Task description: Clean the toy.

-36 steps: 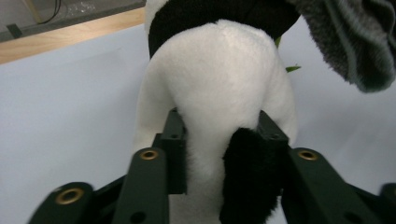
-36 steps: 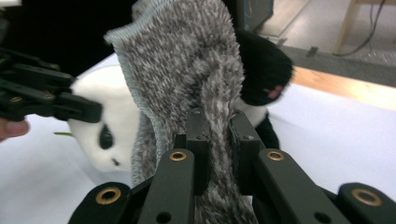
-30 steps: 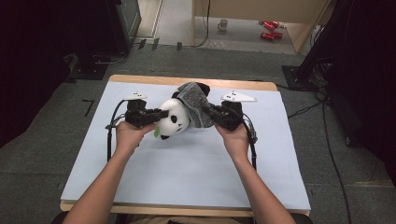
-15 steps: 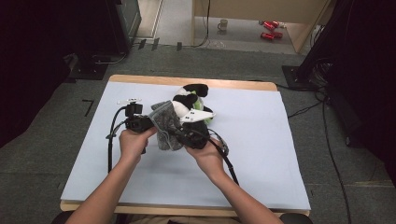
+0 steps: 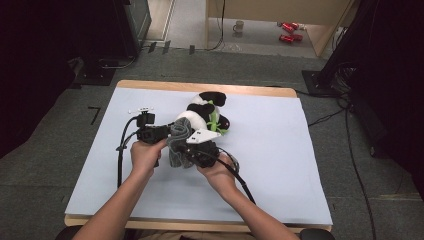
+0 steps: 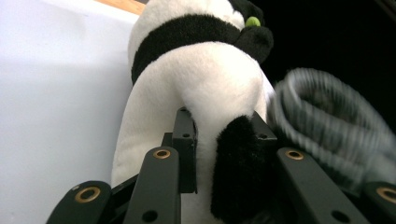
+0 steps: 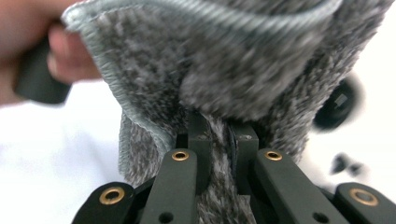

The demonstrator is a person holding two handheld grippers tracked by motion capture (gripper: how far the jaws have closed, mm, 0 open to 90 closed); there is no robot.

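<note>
Nearest the person, the right gripper (image 5: 192,150) is clamped on the grey knitted garment (image 5: 178,146), its jaws pinching the fabric close together. Just left, the left gripper (image 5: 159,133) grips the plush panda (image 5: 196,116) by a black limb. The panda lies along the blue table mat (image 5: 280,165), its long axis running away from both hands, with the garment bunched at its near end.

High view: fixed overhead, facing forward and down over the table (image 5: 300,165). Left gripper view: rides behind its jaws, very close to the plush panda (image 6: 196,84) between them. Right gripper view: likewise close, grey towel (image 7: 224,70) between its jaws. All share panda and towel.
</note>
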